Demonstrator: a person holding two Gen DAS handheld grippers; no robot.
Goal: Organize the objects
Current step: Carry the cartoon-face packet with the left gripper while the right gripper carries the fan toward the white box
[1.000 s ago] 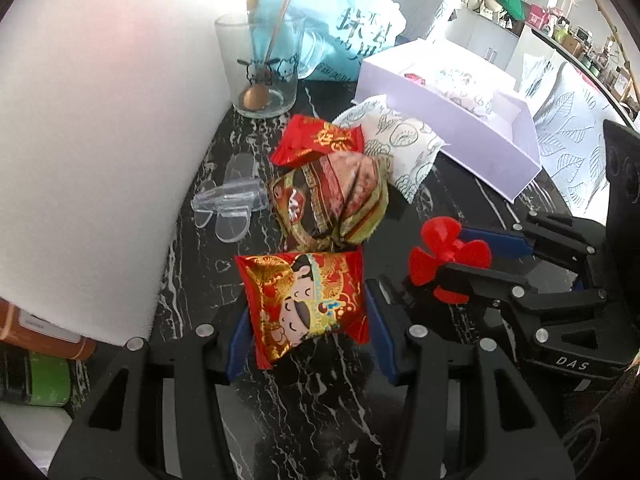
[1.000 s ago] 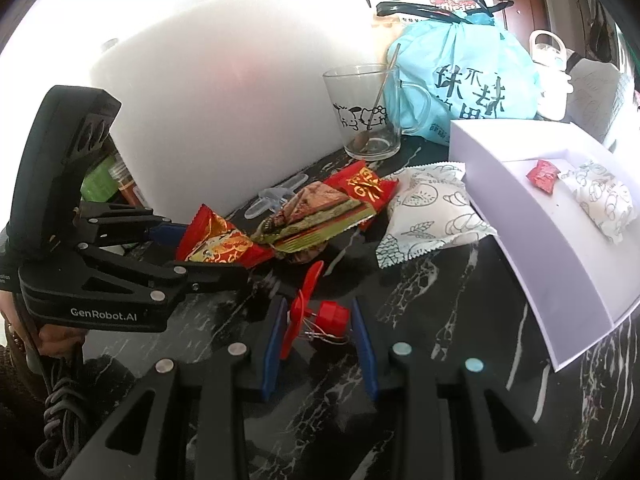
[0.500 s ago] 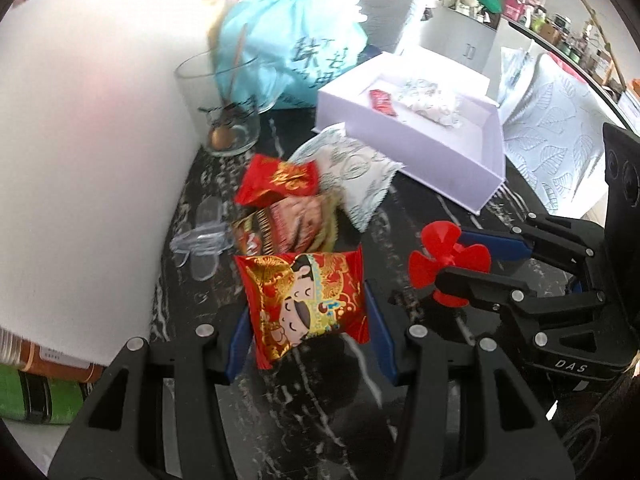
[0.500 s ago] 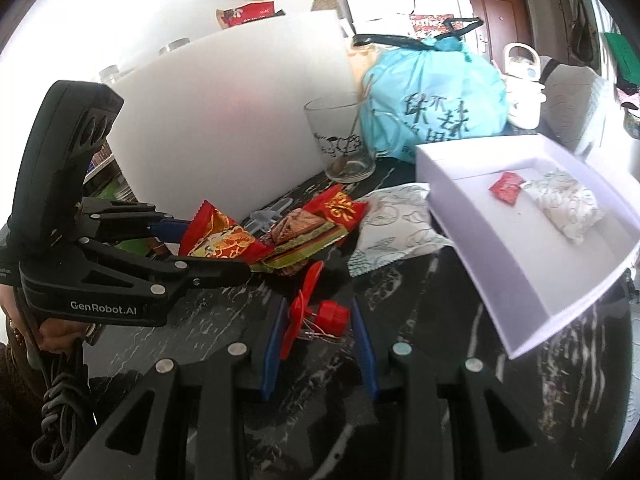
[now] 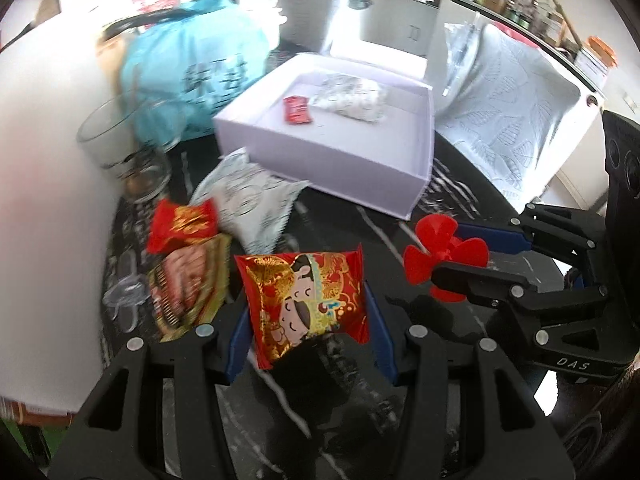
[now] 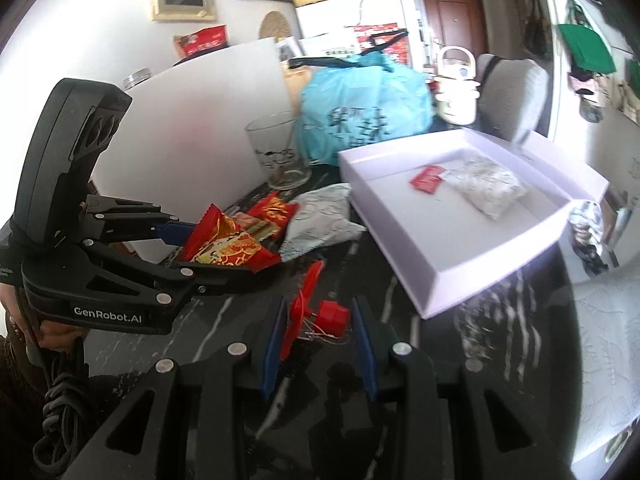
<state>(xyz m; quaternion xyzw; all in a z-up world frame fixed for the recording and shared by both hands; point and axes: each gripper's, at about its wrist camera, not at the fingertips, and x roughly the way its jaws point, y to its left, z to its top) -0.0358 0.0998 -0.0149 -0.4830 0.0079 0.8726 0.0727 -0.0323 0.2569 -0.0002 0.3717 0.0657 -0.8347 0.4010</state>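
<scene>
Left wrist view: left gripper (image 5: 306,316) clamped on red snack packet (image 5: 304,304), lifted above black table (image 5: 400,420). Right gripper (image 6: 318,320) pinches red fan toy (image 6: 316,314). White box (image 5: 340,152) beyond, small packets inside.

A blue plastic bag (image 6: 362,110) with dark printed characters is sitting at about twelve o'clock on the black marbled surface (image 6: 476,344), just beside a clear glass mug (image 6: 280,156) that is standing at eleven o'clock against a white board (image 6: 192,128). A white kettle-like jug (image 6: 456,88) is showing behind the bag at one o'clock, near a grey chair back (image 6: 516,88). On the wall, a framed picture (image 6: 180,0) is hanging at ten o'clock, and a brown door (image 6: 456,20) is showing at twelve. A leaf-patterned white cloth (image 5: 508,120) is lying at two o'clock in the left view.
</scene>
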